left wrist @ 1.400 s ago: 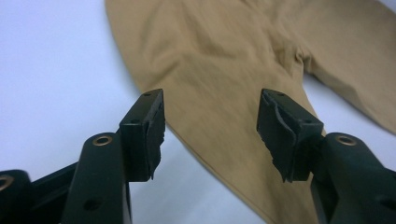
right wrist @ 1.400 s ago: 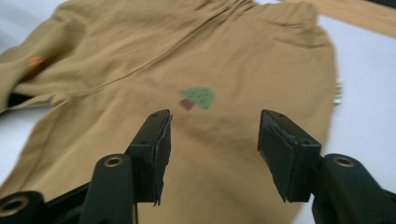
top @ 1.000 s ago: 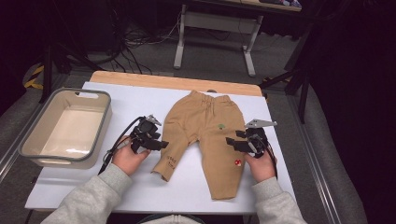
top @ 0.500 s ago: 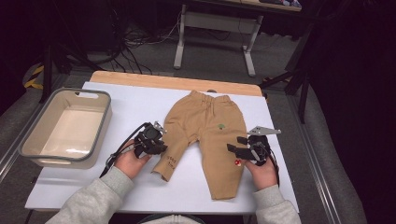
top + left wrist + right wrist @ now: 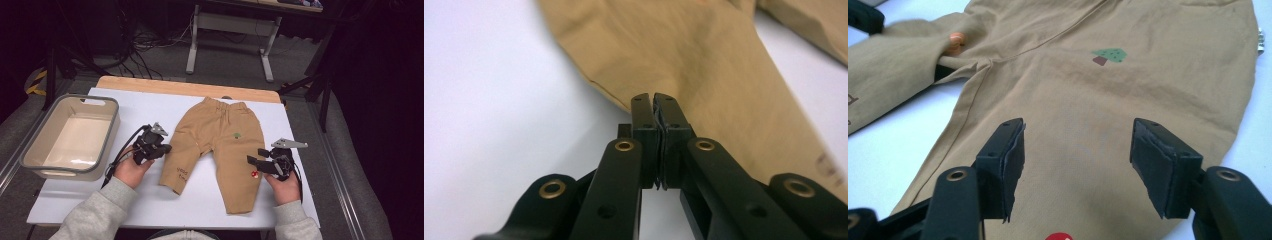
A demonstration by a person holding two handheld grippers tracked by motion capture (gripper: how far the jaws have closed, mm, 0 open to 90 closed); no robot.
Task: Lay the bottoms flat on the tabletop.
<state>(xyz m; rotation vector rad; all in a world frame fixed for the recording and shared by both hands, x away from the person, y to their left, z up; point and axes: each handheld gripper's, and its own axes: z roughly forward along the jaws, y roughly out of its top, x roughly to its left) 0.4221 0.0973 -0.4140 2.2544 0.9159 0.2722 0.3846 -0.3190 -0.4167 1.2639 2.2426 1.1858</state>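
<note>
Two grippers work at a pair of tan trousers point(image 5: 220, 145) spread flat on the white table point(image 5: 150, 210), waistband at the far side and legs pointing near. The left gripper point(image 5: 161, 148) sits at the outer edge of the left trouser leg; its jaws have just been closing and now stand pressed together. In the left gripper view the tips point(image 5: 655, 107) meet right at the folded edge of the cloth point(image 5: 704, 65), though whether fabric is pinched between the pads cannot be told. The right gripper point(image 5: 256, 157) lies over the outer edge of the right leg with its jaws apart; in the right gripper view the two pads point(image 5: 1013, 155) straddle bare fabric below a small green tree print point(image 5: 1110, 55). A grey bin point(image 5: 30, 155) stands at the left of the table.
</note>
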